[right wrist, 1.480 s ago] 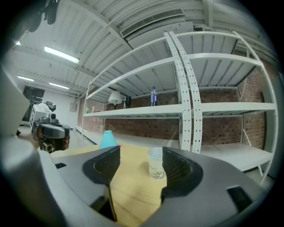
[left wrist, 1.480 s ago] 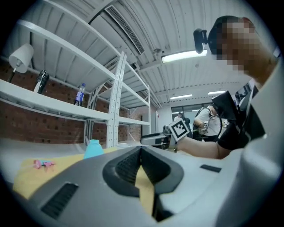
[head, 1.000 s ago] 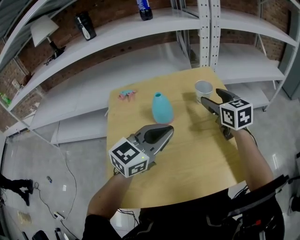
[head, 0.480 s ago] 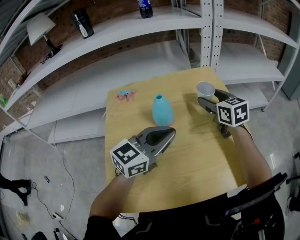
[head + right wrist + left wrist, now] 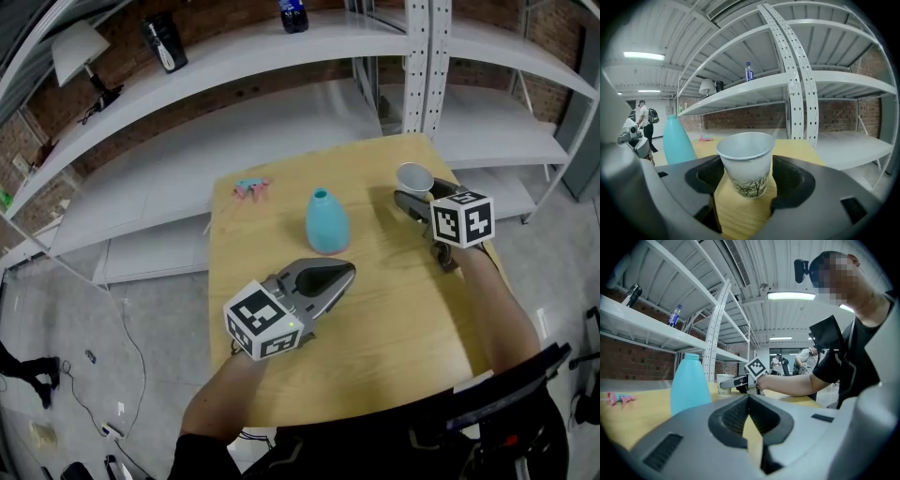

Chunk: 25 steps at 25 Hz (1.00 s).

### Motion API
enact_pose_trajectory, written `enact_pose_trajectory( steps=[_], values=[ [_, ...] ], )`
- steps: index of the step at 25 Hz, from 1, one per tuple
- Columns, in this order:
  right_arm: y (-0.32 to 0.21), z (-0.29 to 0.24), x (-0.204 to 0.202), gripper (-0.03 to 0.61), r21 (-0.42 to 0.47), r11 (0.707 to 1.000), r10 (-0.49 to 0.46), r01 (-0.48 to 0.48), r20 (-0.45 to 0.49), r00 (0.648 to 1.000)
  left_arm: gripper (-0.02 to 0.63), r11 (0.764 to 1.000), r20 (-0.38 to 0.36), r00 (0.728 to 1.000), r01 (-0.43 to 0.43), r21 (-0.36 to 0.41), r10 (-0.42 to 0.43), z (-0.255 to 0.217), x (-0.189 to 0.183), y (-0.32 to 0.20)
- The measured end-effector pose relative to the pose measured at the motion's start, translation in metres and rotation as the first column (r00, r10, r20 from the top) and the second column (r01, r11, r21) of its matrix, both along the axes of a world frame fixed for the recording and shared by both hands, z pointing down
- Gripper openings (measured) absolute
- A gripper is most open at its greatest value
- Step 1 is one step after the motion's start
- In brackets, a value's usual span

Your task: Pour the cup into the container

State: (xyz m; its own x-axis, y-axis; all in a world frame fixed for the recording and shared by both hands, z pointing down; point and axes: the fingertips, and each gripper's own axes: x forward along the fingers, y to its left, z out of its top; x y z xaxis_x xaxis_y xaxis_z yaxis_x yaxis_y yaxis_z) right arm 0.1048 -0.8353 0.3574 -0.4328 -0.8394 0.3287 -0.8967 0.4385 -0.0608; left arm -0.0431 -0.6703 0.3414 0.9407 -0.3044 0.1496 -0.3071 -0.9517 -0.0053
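Cup (image 5: 413,176) sits at two o'clock on the bench (image 5: 394,309), between the wide-open jaws of the right gripper (image 5: 407,200), not squeezed yet. I'd close gently mid-wall and keep it upright. Bottle (image 5: 325,223) is around twelve. Left gripper (image 5: 345,273) has its jaws together.

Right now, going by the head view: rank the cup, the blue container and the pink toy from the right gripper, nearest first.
1. cup: standing between the open jaws of the right gripper, far right.
2. blue container: mid-table, to the gripper's left.
3. pink toy: farthest left, beyond the container.
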Motion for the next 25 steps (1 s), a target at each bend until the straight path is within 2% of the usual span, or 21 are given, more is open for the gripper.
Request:
enact_pose_trajectory(
  steps=[6, 10, 15, 18, 22, 25],
  values=[
    [0.004, 0.000, -0.002, 0.305, 0.004, 1.000, 0.002, -0.001, -0.013, 1.000, 0.002, 1.000, 0.001, 1.000, -0.010, 0.001, 0.010, 0.001, 0.000, 0.002],
    [0.011, -0.007, -0.011, 0.301, 0.015, 1.000, -0.025, 0.026, -0.071, 0.997, 0.002, 1.000, 0.000, 1.000, -0.019, 0.003, 0.019, 0.001, 0.000, 0.003],
    [0.025, -0.037, -0.030, 0.299, 0.071, 0.993, -0.076, 0.089, -0.171, 0.982, 0.002, 1.000, 0.001, 1.000, -0.030, 0.004, 0.030, 0.001, -0.003, 0.007],
    [0.036, -0.056, -0.045, 0.299, 0.115, 0.983, -0.109, 0.142, -0.256, 0.961, 0.002, 0.999, 0.002, 0.999, -0.035, 0.003, 0.035, 0.001, -0.006, 0.010],
    [0.045, -0.077, -0.066, 0.299, 0.158, 0.962, -0.146, 0.224, -0.394, 0.907, 0.002, 0.999, 0.001, 0.999, -0.038, 0.005, 0.038, 0.001, -0.008, 0.012],
    [0.048, -0.089, -0.080, 0.299, 0.173, 0.950, -0.158, 0.261, -0.453, 0.877, 0.002, 0.999, 0.002, 0.999, -0.043, 0.004, 0.043, 0.001, -0.008, 0.015]
  ],
)
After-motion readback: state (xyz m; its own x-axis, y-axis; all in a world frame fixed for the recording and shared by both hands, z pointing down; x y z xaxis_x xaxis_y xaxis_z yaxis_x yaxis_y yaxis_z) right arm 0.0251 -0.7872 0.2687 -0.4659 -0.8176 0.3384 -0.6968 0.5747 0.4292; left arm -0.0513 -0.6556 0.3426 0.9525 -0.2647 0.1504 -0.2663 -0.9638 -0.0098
